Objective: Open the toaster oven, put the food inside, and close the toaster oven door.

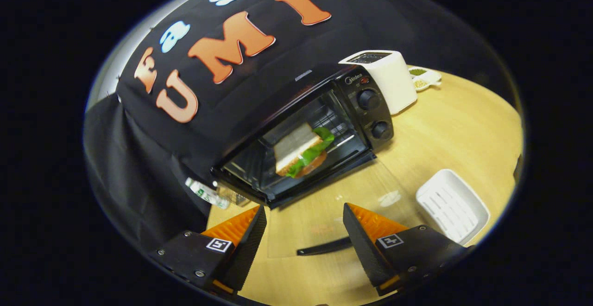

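Judging from how things lie, two of the three steps look done. The toaster oven (301,134) stands at the back edge of the wooden table (463,125), against the black cloth, and its glass door (333,208) is folded down flat toward the gripper, with the dark handle (324,246) at its front edge. The sandwich (303,150), bread with green lettuce, sits inside the oven on the rack. The gripper (303,236) is released: its fingers are spread apart and hold nothing, and the door handle lies between them, low and just ahead.

What is left, I think, is only to lift the door and close it.

A white tray (451,206) lies near the right front edge of the table, empty, probably where the food was. A white toaster (387,79) stands beside the oven, and small dishes (424,78) are behind it at the far edge.
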`<action>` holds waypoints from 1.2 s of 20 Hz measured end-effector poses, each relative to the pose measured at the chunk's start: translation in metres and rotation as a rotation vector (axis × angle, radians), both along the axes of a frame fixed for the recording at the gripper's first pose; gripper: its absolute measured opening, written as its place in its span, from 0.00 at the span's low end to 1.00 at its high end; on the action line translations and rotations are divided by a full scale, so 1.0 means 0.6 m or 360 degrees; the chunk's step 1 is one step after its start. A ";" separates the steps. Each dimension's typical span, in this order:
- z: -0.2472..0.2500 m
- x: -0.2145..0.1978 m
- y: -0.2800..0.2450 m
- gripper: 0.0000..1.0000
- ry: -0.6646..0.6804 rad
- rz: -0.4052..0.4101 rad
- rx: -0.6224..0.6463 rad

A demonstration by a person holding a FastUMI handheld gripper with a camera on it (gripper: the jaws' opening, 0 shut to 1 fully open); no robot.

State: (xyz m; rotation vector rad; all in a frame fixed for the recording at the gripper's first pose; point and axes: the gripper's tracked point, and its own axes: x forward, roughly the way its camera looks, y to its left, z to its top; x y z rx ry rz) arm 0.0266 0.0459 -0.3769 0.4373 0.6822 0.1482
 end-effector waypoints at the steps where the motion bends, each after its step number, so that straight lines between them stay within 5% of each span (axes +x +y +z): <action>1: -0.003 -0.016 -0.013 0.98 0.0009 0.0020 -0.0112; 7: -0.082 -0.070 -0.038 0.99 0.0111 0.0215 -0.0633; 24: -0.150 -0.061 -0.018 0.99 0.0374 0.0291 -0.0714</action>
